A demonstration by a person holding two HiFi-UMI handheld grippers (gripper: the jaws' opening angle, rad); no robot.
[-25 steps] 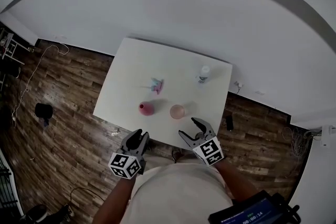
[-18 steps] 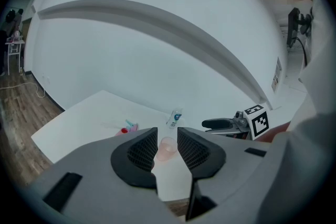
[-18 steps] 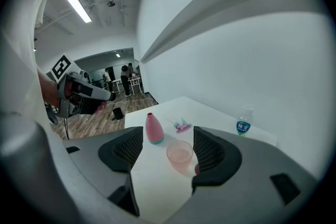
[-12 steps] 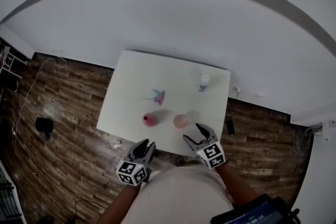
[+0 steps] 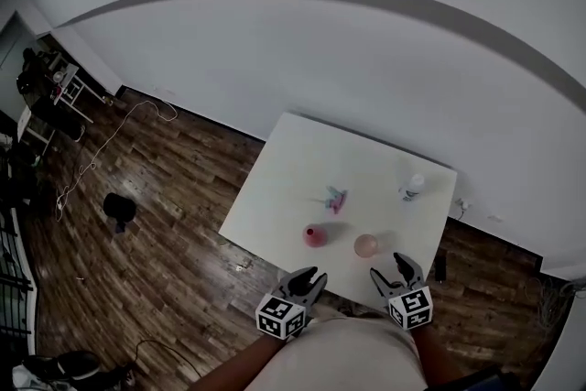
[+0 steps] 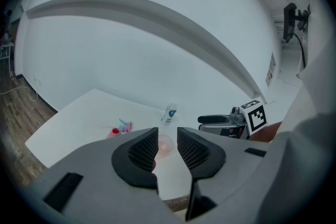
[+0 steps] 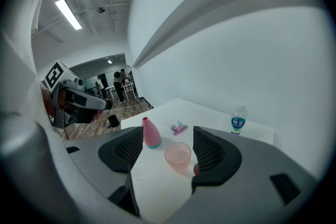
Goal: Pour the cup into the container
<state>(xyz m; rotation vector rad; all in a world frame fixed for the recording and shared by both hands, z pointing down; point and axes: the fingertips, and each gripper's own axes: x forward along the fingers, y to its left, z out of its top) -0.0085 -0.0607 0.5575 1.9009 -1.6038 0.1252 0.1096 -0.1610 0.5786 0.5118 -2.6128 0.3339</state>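
Note:
A translucent pink cup stands near the front edge of the white table. A pink bottle-shaped container is upright to its left. My right gripper hovers at the table's front edge just short of the cup, open and empty. In the right gripper view the cup sits ahead between the jaws, untouched, with the container beside it. My left gripper is open and empty in front of the container. In the left gripper view the cup shows through the gap.
A small pink and blue toy lies mid-table. A clear water bottle with a blue label stands at the far right corner. Wood flooring surrounds the table, and a white wall rises behind it. People stand in a far room.
The head view has swung, so the table now sits lower and further right in the picture. Both grippers keep their places at the table's front edge with jaws as before.

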